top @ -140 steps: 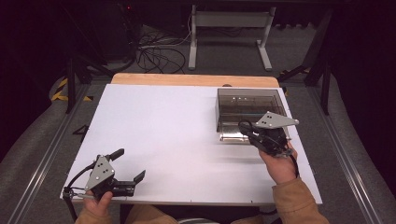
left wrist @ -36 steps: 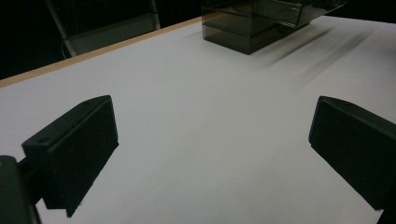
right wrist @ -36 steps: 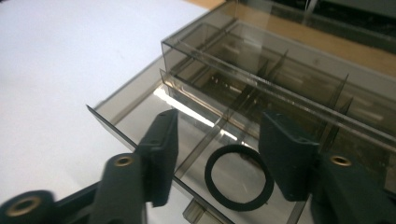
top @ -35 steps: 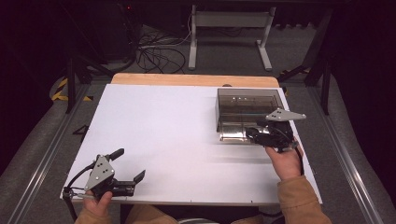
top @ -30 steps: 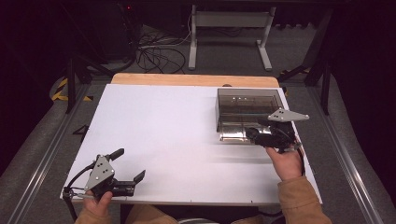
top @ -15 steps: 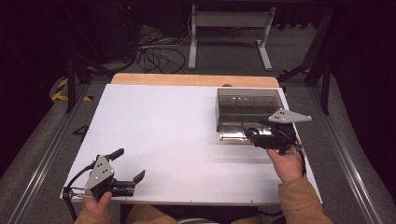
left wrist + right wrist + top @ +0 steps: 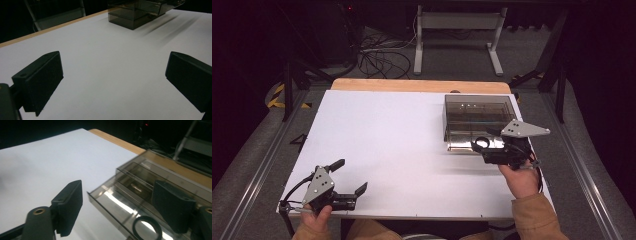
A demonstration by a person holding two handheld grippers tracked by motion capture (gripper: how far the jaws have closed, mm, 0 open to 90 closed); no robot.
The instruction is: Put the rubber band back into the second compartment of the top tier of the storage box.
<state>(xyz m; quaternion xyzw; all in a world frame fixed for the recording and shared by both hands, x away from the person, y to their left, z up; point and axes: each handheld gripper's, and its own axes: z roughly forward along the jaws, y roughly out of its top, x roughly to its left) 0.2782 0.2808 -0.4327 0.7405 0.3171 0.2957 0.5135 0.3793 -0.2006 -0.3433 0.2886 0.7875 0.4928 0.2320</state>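
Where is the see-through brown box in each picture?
High view: the smoky clear box sits at the table's right, just beyond the right gripper.
Left gripper view: top, right of centre, far across the table.
Right gripper view: right half, close, between the jaws.
Shared landmark: the table's wooden far edge.

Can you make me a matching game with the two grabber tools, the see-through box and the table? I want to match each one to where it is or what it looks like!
Things:
1. left gripper
2. right gripper
3. clear box
4. table

Descriptions:
A. white top with a wooden strip along the far edge
B. smoky see-through walls, at the far right of the table
C. open, at the table's near left corner
D. open, at the near edge of the box

Pairs: 1-C, 2-D, 3-B, 4-A
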